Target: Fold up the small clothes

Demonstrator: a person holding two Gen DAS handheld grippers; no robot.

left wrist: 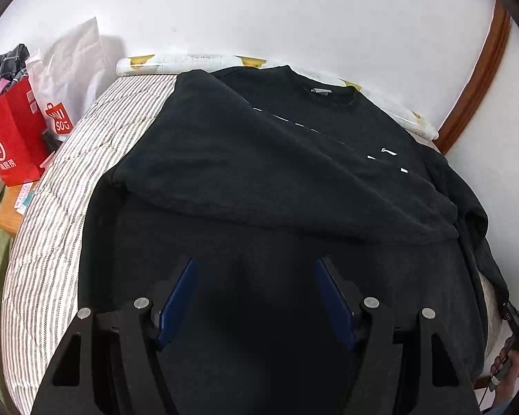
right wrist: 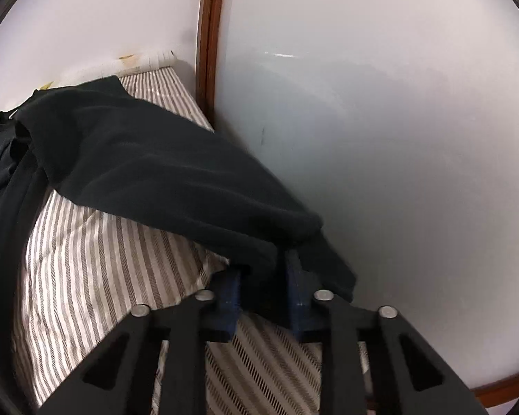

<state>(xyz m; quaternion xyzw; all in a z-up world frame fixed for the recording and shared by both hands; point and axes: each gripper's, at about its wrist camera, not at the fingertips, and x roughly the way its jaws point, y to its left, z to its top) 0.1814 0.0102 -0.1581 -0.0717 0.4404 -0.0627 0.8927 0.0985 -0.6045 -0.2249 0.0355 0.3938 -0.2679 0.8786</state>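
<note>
Sweatshirt (left wrist: pixel 259 159) black, white print across chest, pale label at collar. Bedcover (left wrist: pixel 52 235) grey-and-white stripes. Roll (left wrist: pixel 176 62) at bed's far edge white with yellow marks. Bag (left wrist: pixel 14 138) beyond left edge red, white logo. Wall (left wrist: pixel 259 10) white; trim (left wrist: pixel 477 79) brown. Gripper pads (left wrist: pixel 176 297) blue, frames black.

One black sweatshirt (left wrist: pixel 259 173), two bags (left wrist: pixel 14 138).

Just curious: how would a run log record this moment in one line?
left tool: open | right tool: shut on black sweatshirt's sleeve | striped bed cover
</note>
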